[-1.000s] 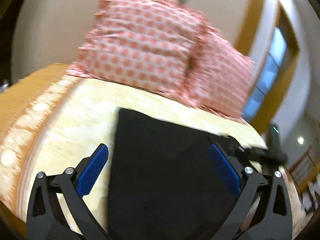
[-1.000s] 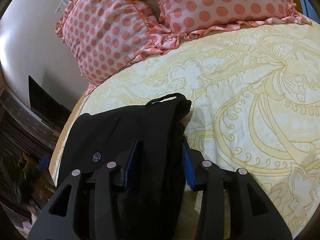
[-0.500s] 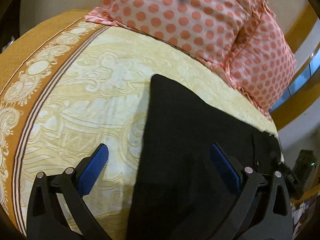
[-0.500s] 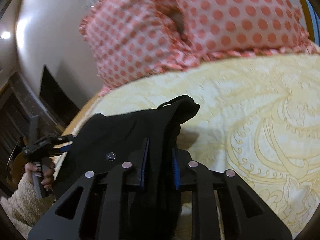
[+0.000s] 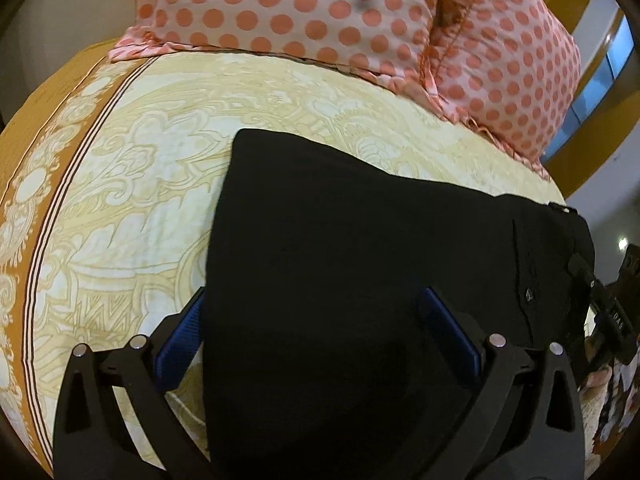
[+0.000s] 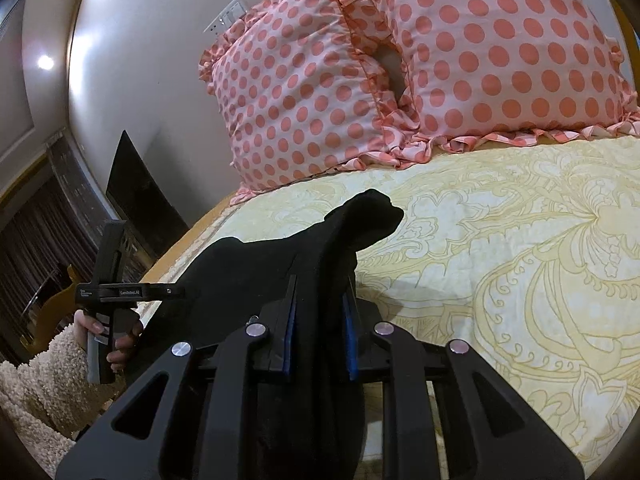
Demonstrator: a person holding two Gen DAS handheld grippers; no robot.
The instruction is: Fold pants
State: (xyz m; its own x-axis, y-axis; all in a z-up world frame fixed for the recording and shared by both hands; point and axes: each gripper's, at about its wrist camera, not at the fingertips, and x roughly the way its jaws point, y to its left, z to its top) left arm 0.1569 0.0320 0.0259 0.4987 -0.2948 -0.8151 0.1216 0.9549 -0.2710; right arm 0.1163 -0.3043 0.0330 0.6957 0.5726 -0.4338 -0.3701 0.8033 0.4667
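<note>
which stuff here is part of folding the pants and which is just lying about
Part of the job:
- black fabric pants
- right hand-held gripper, shut on the pants
- left hand-held gripper, open

Just there:
- two pink polka-dot ruffled pillows
- yellow floral-patterned bedspread
- white wall switch plate

pants (image 5: 360, 248) on bedspread (image 5: 132, 200), pillows (image 5: 320, 4) behind them

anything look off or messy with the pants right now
Nothing damaged. The black pants lie flat on the bedspread, except the end pinched in the right claw, which is bunched and lifted. The left claw stands open around the other end.
</note>
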